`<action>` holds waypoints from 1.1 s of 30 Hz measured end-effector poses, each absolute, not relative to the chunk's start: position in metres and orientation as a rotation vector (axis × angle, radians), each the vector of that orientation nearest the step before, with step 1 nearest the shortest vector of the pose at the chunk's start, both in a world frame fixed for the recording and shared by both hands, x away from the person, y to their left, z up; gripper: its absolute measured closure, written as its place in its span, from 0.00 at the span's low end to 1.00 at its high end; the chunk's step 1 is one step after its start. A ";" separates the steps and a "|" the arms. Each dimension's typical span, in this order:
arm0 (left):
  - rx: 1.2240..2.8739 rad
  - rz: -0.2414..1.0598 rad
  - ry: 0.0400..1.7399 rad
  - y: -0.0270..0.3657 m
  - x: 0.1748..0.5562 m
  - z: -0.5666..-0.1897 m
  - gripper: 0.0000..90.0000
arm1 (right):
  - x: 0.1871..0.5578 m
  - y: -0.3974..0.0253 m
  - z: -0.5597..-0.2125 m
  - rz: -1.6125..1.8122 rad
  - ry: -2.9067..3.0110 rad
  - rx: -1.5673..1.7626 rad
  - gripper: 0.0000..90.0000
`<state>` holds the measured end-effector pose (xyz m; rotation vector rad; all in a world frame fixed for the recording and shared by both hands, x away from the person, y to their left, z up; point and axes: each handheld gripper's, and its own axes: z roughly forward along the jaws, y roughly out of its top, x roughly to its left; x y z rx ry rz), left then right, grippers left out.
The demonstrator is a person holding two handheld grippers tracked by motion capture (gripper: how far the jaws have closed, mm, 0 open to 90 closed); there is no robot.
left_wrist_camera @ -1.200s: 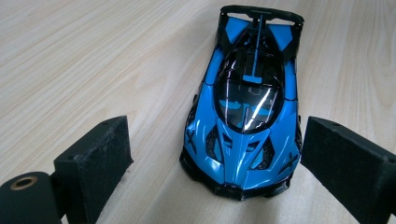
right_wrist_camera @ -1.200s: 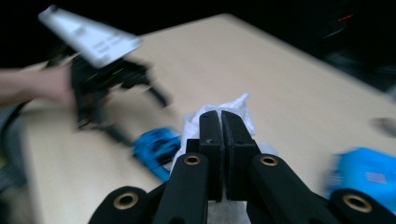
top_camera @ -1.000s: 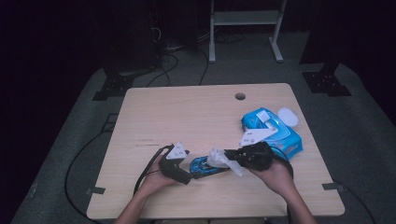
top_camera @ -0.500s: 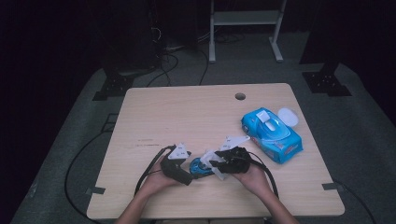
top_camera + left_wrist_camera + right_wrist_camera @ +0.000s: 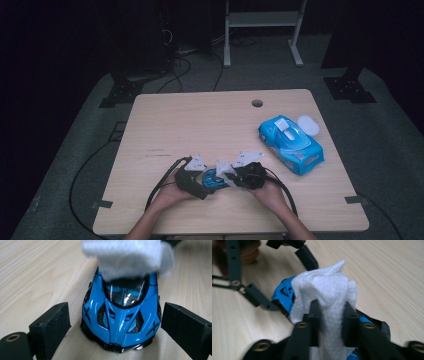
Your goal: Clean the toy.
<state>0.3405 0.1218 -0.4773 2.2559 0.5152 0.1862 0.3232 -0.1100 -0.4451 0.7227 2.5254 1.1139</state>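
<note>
Two tools: left tool (image 5: pixel 117 322) spread around blue toy car (image 5: pixel 122 315), right tool (image 5: pixel 331 315) pinching white wipe (image 5: pixel 329 290)

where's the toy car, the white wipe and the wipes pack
toy car (image 5: pixel 122 315), left gripper view, on its blue bonnet
white wipe (image 5: pixel 329 287), right gripper view, on its bunched top
wipes pack (image 5: pixel 292 145), high view, on its blue top

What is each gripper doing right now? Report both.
Left gripper: open, jaws either side of the blue toy car, not touching.
Right gripper: shut on the white wipe.
</note>
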 end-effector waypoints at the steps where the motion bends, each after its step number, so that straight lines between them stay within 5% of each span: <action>1: 2.259 0.186 0.513 0.122 0.341 -0.477 0.09 | 0.324 -0.112 -0.444 1.113 2.542 0.724 0.86; 13: 2.251 0.200 0.505 0.125 0.340 -0.476 0.09 | 0.323 -0.158 -0.421 1.001 2.715 0.740 0.87; 18: 2.254 0.203 0.499 0.125 0.340 -0.476 0.09 | 0.326 -0.153 -0.428 0.947 2.708 0.764 0.61; 24: 2.247 0.179 0.507 0.125 0.341 -0.477 0.09 | 0.323 -0.146 -0.427 1.044 2.590 0.718 0.54; 33: 2.287 0.159 0.482 0.120 0.341 -0.479 0.13 | 0.315 -0.124 -0.437 0.983 2.565 0.589 0.75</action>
